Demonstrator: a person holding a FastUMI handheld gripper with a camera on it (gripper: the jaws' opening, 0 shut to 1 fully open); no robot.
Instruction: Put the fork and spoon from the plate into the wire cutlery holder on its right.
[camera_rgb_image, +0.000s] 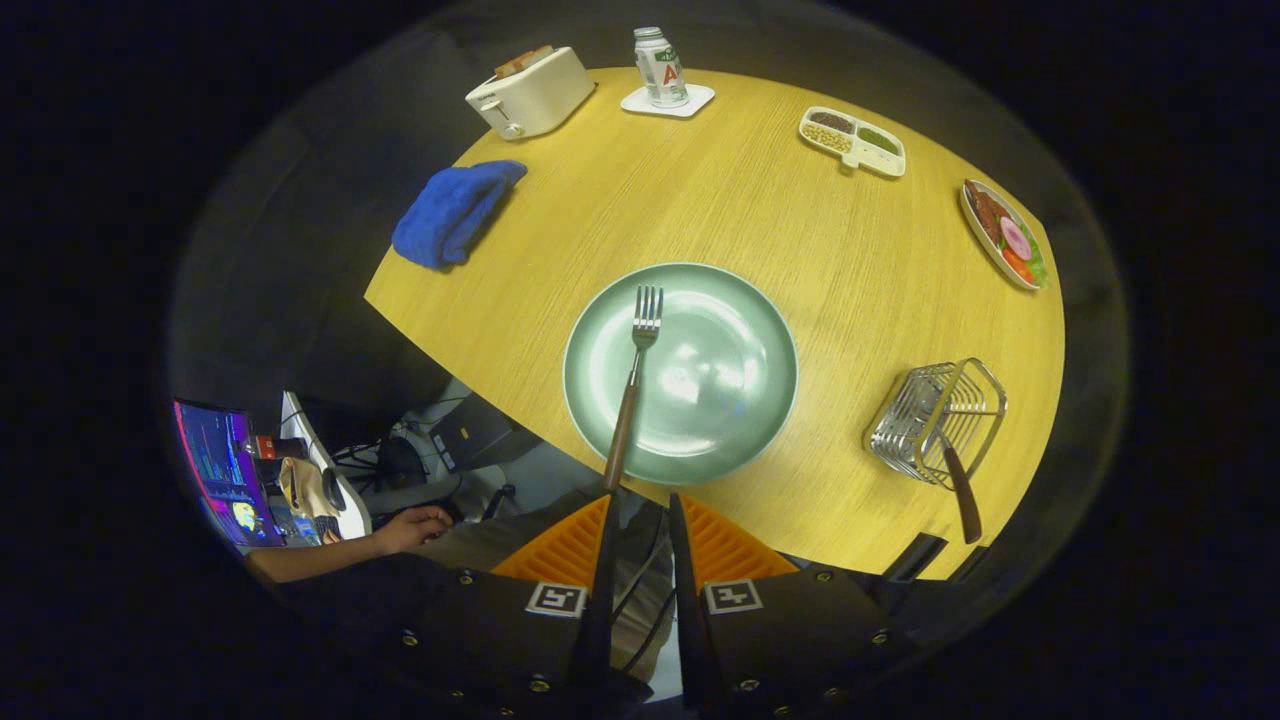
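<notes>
Currently, step: fork (634, 385) leg; a brown-handled utensil, judged the spoon (960, 492), already stands in wire cutlery holder (935, 420).
Claw (640, 515): slightly parted, handle tip at left finger, grip unclear.
Fork: lies on plate (600, 400).
Next: handle clamped, lifted, carried right across tabletop (760, 220).

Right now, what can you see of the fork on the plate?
The fork has shiny metal tines and a brown, wood-looking handle. It lies flat across the left part of the pale green plate, tines pointing away, its handle end overhanging the near rim. The gripper is open just behind that handle end, not gripping it.
</notes>
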